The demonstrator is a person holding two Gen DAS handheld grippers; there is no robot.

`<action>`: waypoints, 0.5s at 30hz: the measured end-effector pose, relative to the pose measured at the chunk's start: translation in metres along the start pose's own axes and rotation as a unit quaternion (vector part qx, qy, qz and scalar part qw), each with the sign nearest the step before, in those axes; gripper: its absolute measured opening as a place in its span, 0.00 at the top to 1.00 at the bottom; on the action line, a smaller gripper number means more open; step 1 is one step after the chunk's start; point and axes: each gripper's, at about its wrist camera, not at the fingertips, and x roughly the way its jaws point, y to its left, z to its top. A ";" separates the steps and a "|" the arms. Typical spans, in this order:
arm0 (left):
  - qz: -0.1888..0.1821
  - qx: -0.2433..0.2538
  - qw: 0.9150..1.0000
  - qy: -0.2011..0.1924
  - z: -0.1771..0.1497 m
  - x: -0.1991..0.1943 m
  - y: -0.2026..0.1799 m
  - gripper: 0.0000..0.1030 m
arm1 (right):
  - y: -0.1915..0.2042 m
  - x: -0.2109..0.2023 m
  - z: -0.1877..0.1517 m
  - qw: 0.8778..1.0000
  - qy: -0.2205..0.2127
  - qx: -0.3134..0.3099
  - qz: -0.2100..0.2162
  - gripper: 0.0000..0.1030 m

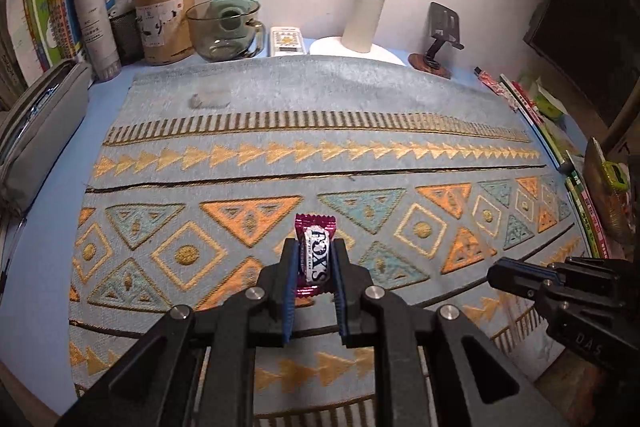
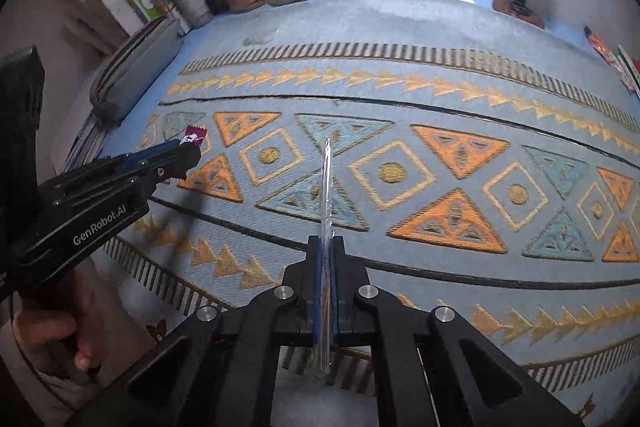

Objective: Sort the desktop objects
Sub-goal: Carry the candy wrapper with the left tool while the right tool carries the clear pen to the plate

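Observation:
A candy [image 1: 317, 267] in a magenta and white wrapper is upright between the blue pads of my left gripper [image 1: 315, 245], which is shut on it above the patterned mat [image 1: 360, 99]. The right wrist view shows the left gripper [image 2: 192, 151] at the left with the candy [image 2: 195, 138] at its tip. My right gripper [image 2: 326, 242] is shut on a thin clear plastic strip [image 2: 327, 179] that sticks out forward over the mat [image 2: 400, 39]. The right gripper [image 1: 498, 273] also shows at the right edge of the left wrist view, where the strip is not visible.
Along the back wall stand a pen holder [image 1: 164, 23], a glass cup [image 1: 224, 31], a remote [image 1: 286, 41], a white lamp [image 1: 368, 19] and a phone stand [image 1: 440, 35]. A grey pencil case [image 1: 40, 123] and books [image 1: 48, 19] are at the left. More books [image 1: 560, 147] lie at the right edge.

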 end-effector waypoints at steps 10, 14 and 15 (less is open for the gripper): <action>-0.071 0.081 0.994 -0.036 0.059 -0.018 -0.130 0.87 | -0.095 -0.098 -0.004 0.992 -0.079 0.095 -0.026 0.96; -0.096 0.110 0.988 -0.047 0.076 -0.026 -0.185 0.87 | -0.129 -0.136 -0.008 0.987 -0.106 0.116 -0.039 0.96; -0.103 0.116 0.987 -0.049 0.076 -0.026 -0.198 0.87 | -0.137 -0.144 -0.010 0.985 -0.112 0.121 -0.042 0.96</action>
